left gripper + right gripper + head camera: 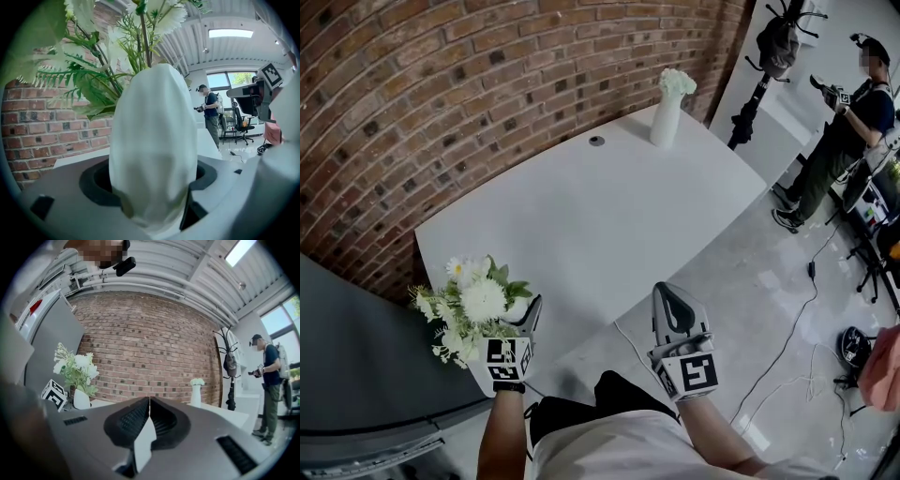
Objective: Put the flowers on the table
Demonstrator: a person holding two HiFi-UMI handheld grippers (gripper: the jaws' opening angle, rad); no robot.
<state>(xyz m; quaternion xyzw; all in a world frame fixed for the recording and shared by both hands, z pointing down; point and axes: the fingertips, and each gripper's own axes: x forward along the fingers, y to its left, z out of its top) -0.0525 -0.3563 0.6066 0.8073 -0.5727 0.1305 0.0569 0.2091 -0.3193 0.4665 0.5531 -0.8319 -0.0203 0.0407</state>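
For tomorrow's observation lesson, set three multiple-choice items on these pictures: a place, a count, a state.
1. Where on the table is the standing vase? A) near edge B) far right corner C) centre
2. How many vases of flowers show? A) one B) two C) four
3. The right gripper is: A) shut, empty B) wide open C) shut on a vase
Answers: 1 B: it stands at that corner. 2 B: the standing vase, plus the held vase in the left gripper. 3 A: jaws meet, nothing between.
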